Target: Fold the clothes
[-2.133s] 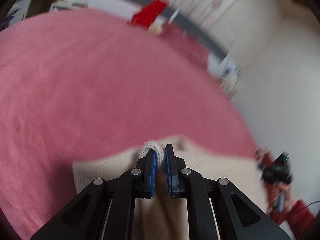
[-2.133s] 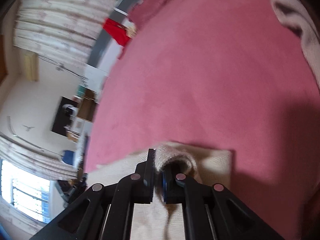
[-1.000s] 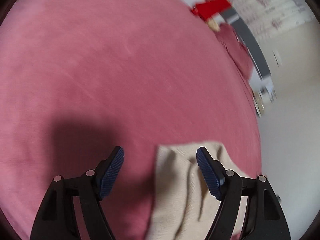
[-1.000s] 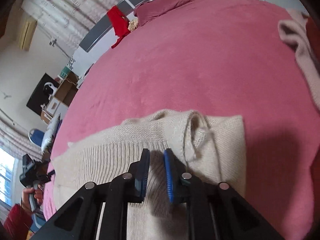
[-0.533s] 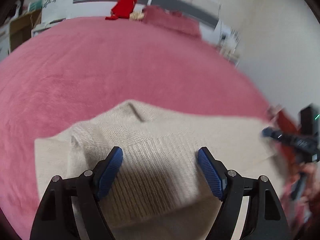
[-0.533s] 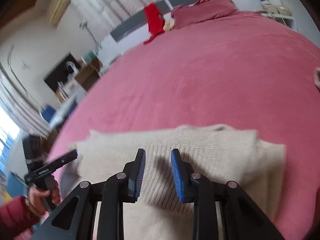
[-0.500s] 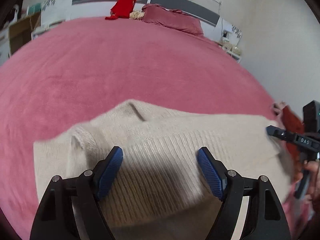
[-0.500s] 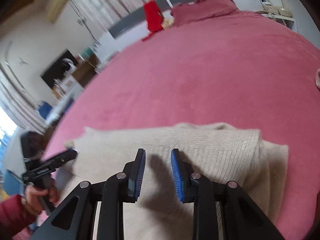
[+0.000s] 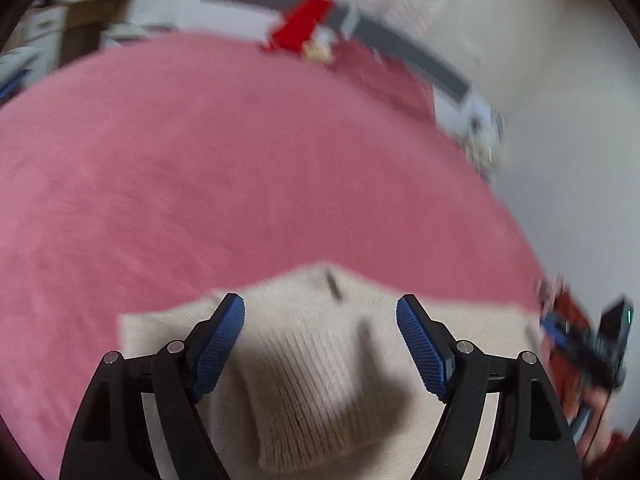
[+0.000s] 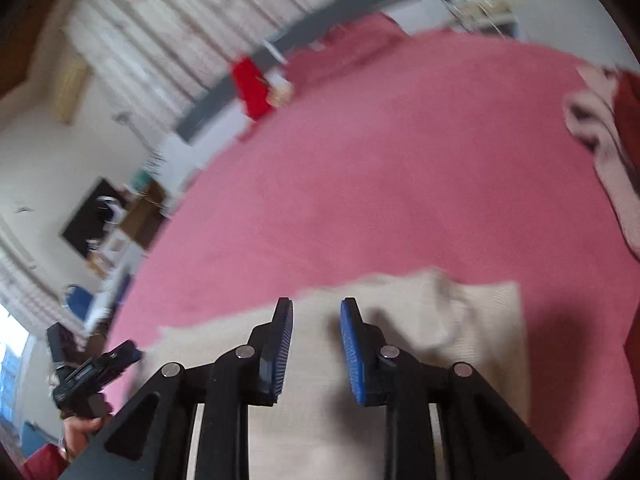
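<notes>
A beige knit sweater (image 9: 320, 380) lies folded on the pink bedspread (image 9: 200, 160), near its front edge. My left gripper (image 9: 320, 340) hovers just above the sweater, jaws wide open with nothing between them. My right gripper (image 10: 316, 344) is over the same sweater (image 10: 460, 320). Its blue pads stand a narrow gap apart and grip no cloth. Each gripper shows in the other's view: the right gripper (image 9: 584, 344) at the right edge, the left gripper (image 10: 92, 372) at the lower left, held by a hand (image 10: 76, 432). Both views are motion-blurred.
A pale pink garment (image 10: 608, 160) lies at the bed's right side. A red cloth (image 10: 252, 88) hangs on the grey headboard (image 9: 400, 52), next to a pink pillow (image 9: 384, 76). Furniture and boxes (image 10: 132, 216) line the wall left of the bed.
Both grippers have let go of the sweater's folded edge. The left jaws opened wide and that view rolled and swung across the sweater. The right pads have parted slightly.
</notes>
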{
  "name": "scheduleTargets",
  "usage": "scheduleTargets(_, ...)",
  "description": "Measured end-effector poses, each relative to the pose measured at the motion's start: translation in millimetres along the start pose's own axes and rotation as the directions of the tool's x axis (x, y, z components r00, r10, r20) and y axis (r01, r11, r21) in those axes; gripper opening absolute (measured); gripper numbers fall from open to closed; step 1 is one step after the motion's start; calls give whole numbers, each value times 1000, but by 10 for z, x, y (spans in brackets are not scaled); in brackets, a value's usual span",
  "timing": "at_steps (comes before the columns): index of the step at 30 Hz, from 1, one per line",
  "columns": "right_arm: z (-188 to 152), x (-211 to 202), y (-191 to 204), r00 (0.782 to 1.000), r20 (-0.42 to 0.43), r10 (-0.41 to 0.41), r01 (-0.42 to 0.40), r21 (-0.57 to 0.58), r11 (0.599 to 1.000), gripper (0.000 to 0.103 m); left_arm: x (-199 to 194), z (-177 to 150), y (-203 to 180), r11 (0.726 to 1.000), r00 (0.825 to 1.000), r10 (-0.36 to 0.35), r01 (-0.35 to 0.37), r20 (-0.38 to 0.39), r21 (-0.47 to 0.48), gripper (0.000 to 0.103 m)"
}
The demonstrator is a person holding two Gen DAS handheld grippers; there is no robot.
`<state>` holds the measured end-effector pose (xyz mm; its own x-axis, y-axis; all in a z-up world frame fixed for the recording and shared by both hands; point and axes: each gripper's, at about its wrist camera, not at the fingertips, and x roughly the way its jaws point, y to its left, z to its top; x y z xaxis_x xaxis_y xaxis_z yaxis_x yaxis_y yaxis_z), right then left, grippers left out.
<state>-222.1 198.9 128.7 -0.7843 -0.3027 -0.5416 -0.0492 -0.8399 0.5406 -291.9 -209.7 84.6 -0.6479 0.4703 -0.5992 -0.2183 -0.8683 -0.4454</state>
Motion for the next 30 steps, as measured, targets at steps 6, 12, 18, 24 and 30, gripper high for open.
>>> scheduleTargets(6,-54,467,9,991,-125,-52,49,-31,998,25,544,-203,45,973,964,182,-148,-193,177,80)
scheduleTargets(12,-19,22,-574,997,-41,-70,77,208,975,28,254,-81,212,984,974,144,-122,-174,132,81)
scheduleTargets(18,-228,-868,-215,994,16,-112,110,109,988,46,-603,-183,196,995,990,87,-92,-115,-45,81)
scheduleTargets(24,-1116,-1289,-13,971,-173,-164,174,48,984,59,-1236,-1038,-220,996,984,68,-76,-164,-39,81)
scheduleTargets(30,-1822,-1446,-3,966,-251,-60,99,147,984,59,-1239,-1780,-531,998,960,42,-51,-278,-26,81)
